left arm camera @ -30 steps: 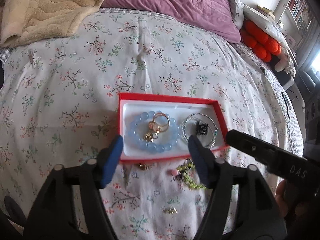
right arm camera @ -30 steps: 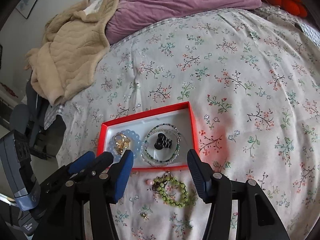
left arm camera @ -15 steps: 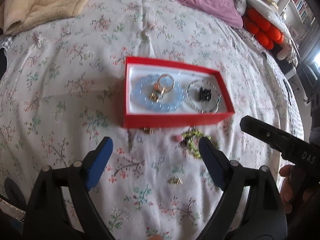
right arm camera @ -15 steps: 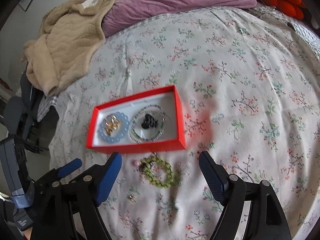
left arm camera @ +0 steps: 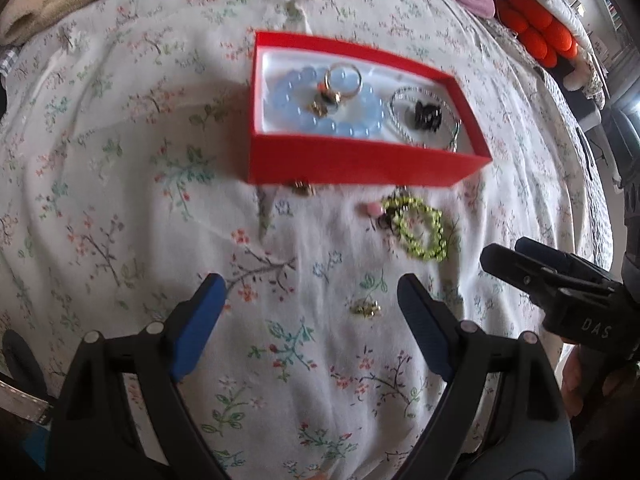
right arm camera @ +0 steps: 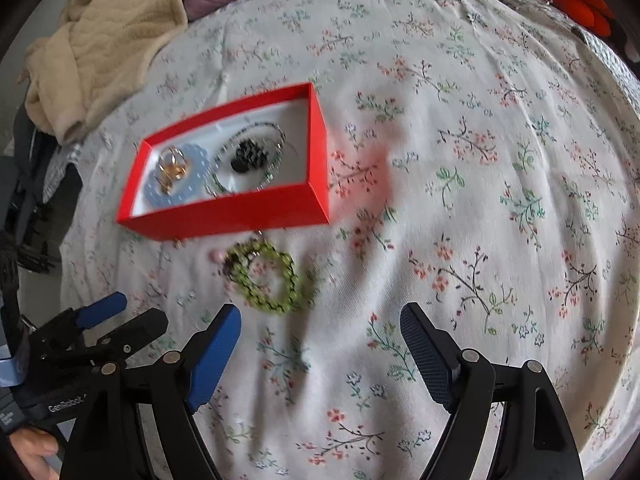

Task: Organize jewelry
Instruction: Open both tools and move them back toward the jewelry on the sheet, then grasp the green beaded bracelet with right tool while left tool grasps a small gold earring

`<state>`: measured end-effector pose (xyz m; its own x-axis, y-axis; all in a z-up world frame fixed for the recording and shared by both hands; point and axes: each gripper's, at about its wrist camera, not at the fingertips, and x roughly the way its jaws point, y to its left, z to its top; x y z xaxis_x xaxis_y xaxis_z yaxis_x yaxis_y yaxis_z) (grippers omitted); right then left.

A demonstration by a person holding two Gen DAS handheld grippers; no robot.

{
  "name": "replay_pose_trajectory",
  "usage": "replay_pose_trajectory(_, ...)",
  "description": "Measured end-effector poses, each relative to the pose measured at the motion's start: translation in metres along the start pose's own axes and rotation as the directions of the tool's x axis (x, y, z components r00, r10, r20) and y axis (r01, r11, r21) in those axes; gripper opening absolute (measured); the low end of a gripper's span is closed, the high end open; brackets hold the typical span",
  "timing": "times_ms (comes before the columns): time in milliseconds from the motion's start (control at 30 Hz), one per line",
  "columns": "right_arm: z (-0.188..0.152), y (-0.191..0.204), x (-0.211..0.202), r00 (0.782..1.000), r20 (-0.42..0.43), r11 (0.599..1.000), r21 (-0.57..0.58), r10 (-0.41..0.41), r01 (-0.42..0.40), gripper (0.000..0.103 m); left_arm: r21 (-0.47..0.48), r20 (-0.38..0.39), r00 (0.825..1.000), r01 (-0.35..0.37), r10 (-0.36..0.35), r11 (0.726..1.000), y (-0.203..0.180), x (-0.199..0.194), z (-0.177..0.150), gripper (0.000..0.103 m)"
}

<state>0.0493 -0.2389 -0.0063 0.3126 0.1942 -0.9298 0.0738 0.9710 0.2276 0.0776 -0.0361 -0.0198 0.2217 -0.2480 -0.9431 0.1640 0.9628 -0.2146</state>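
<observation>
You had both grippers angled down over the floral bedsheet (left arm camera: 120, 160), probably lining up the loose pieces. The left gripper (left arm camera: 310, 304) had just spread its jaws wide, empty, near the small gold charm (left arm camera: 365, 307). Same for the right gripper (right arm camera: 320, 340), just short of the green beaded bracelet (right arm camera: 266, 278) beside the red cardboard box (right arm camera: 224, 216).
</observation>
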Motion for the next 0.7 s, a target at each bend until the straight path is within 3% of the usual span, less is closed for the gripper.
replay_pose_trajectory(300,-0.003,-0.005,0.005,0.999,-0.021,1.0,-0.01,-0.025,0.025,0.083,0.018,-0.04,0.997,0.06,-0.06,0.998,-0.017,0.011,-0.003,0.087)
replay_pose_trajectory(567,0.002,-0.021,0.004,1.0,-0.012,0.999,0.045,-0.016,0.016,0.083,-0.084,0.018,0.995,0.096,-0.094,0.992,-0.007,0.01,0.018,0.067)
replay_pose_trajectory(700,0.006,-0.02,0.009,1.0,-0.015,0.999,0.051,-0.001,0.002,0.083,-0.1,0.023,0.995,0.096,-0.094,0.99,0.0,0.01,0.019,0.064)
